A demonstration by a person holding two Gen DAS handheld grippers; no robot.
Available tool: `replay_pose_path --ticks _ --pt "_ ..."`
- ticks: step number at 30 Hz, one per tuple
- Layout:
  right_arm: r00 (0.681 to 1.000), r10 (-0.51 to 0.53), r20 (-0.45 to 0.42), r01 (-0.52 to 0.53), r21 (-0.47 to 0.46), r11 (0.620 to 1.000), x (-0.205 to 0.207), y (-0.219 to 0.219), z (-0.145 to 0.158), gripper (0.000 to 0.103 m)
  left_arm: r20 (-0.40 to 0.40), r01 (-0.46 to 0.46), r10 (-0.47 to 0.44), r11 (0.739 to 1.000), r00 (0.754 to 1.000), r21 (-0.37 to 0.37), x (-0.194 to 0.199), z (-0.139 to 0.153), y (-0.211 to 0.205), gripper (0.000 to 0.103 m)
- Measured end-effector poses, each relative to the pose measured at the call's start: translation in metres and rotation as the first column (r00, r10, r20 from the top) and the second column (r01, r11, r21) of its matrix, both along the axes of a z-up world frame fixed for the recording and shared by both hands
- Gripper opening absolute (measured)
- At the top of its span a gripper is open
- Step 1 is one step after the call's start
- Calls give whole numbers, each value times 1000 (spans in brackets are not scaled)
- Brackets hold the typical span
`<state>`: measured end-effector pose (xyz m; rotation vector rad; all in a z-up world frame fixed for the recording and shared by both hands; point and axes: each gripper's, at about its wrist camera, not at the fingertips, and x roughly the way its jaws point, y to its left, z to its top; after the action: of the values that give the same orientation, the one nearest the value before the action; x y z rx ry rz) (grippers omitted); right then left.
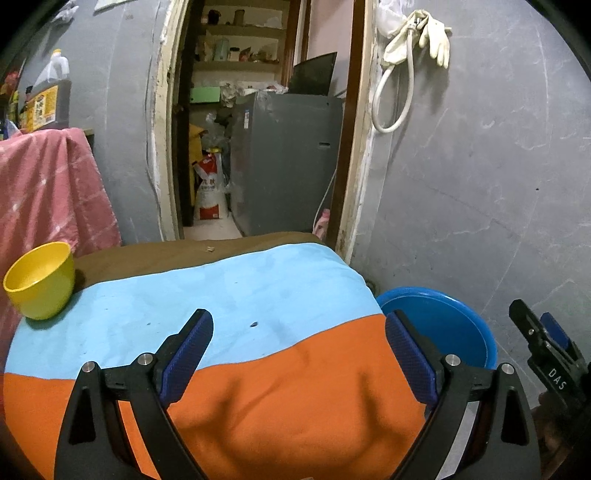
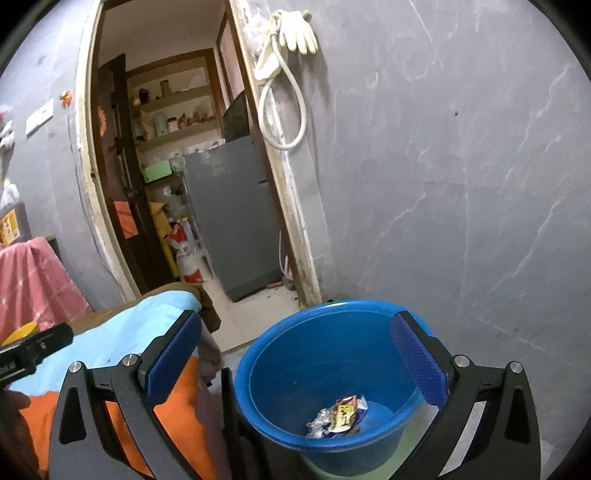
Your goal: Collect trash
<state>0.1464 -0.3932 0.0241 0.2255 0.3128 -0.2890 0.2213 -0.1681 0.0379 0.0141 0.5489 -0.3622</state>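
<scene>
yellow cup, grey fridge, hanging gloves

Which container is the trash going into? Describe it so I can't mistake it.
Find the table with the blue-and-orange cloth; on the floor past its right edge, near the grey wall, stands a round blue tub. Crumpled wrappers lie in its bottom. The only other open container, a yellow cup, is small and sits on the table.

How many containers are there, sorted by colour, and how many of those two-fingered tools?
Yellow cup: 1
Blue tub, with wrappers in the bottom: 1
Two-fingered tools, left gripper and right gripper, both open and empty: 2
Total: 4
</scene>
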Motion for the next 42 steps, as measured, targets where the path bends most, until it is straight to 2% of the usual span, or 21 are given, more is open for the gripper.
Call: replay_pose_path --ticks 8,15,25,32,42 --pt "999 2 49 0 -46 999 -35 22 14 103 56 4 -3 1000 998 -18 -39 9 25 97" --pt "995 45 89 -35 -107 994 -66 56 30 103 110 -14 21 998 994 -65 -73 18 56 100" --pt "986 97 134 -70 -198 978 -104 104 41 103 223 -64 87 992 971 -108 -128 30 100 101" --pt "978 133 158 -94 -237 967 -128 133 35 103 260 -117 143 987 955 -114 -158 27 121 101" --pt "976 137 170 -95 -235 967 -154 153 22 103 258 -186 208 977 944 -106 -196 1 141 101"
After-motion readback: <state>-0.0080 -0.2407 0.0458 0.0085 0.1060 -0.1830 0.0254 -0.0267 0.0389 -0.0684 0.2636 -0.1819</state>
